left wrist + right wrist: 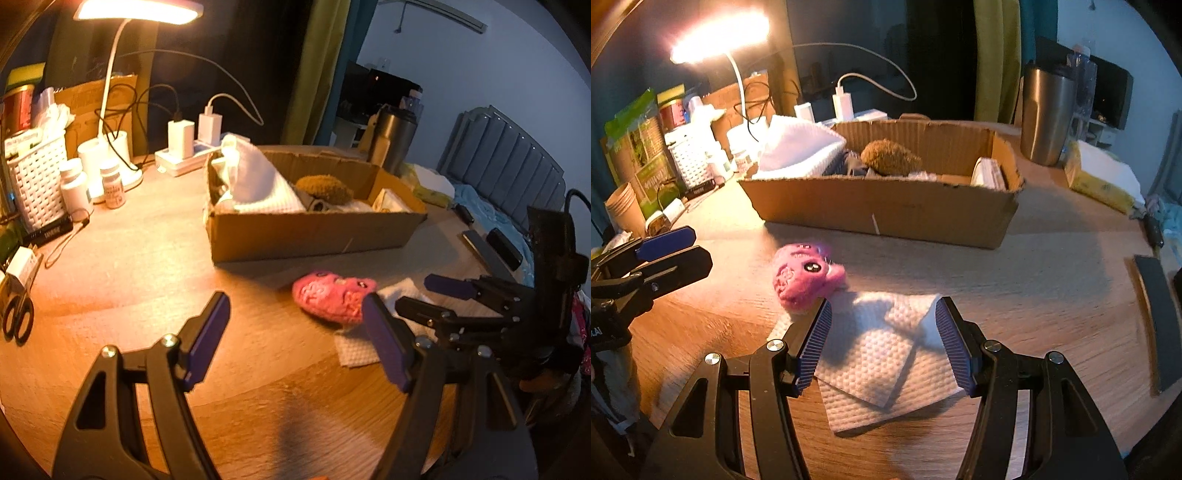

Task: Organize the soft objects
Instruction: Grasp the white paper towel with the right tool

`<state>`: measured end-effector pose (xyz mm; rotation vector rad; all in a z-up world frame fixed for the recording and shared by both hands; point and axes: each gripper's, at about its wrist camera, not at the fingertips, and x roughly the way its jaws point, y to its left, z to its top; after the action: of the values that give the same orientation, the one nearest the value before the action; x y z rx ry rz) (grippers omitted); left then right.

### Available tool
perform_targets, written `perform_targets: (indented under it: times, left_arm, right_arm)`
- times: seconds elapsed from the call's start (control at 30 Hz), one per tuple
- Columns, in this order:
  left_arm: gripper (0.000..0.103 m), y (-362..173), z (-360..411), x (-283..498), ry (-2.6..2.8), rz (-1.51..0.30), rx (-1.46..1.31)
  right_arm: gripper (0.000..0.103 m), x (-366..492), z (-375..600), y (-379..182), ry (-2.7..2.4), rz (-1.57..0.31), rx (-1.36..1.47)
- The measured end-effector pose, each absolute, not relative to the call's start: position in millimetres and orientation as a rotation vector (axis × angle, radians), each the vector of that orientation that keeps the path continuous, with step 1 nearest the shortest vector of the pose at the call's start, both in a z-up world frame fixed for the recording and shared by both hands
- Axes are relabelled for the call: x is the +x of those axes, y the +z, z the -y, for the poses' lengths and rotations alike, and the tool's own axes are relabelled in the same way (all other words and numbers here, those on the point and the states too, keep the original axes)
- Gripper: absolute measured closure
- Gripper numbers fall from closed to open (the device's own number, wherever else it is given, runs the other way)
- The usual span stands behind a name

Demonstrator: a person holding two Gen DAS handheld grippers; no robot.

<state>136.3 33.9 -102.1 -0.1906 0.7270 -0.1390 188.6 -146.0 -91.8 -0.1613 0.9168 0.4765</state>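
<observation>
Right wrist view: cardboard box (886, 218) with towel (798, 147), brown plush (890, 157); both grippers' fingers (816, 332) apart, empty.

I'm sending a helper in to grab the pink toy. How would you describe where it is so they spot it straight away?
Find the open cardboard box in the middle of the wooden table. Just in front of it, the pink plush toy lies against the edge of a white paper towel. It is the only pink, fuzzy thing there, with a shiny black eye.

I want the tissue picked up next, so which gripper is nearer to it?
Right. The right gripper is open directly over the tissue; the left gripper is open over bare table, beside the pink toy.
</observation>
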Motion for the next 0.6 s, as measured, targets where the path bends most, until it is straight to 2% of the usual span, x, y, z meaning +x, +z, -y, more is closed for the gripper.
perform_targets:
  times: [0.6]
  left_arm:
    - [0.028,-113.1,-7.4,161.5,-0.153,-0.79,-0.133]
  right_arm:
    - [0.043,190.2,135.4,-116.7,0.521,-0.949,-0.278]
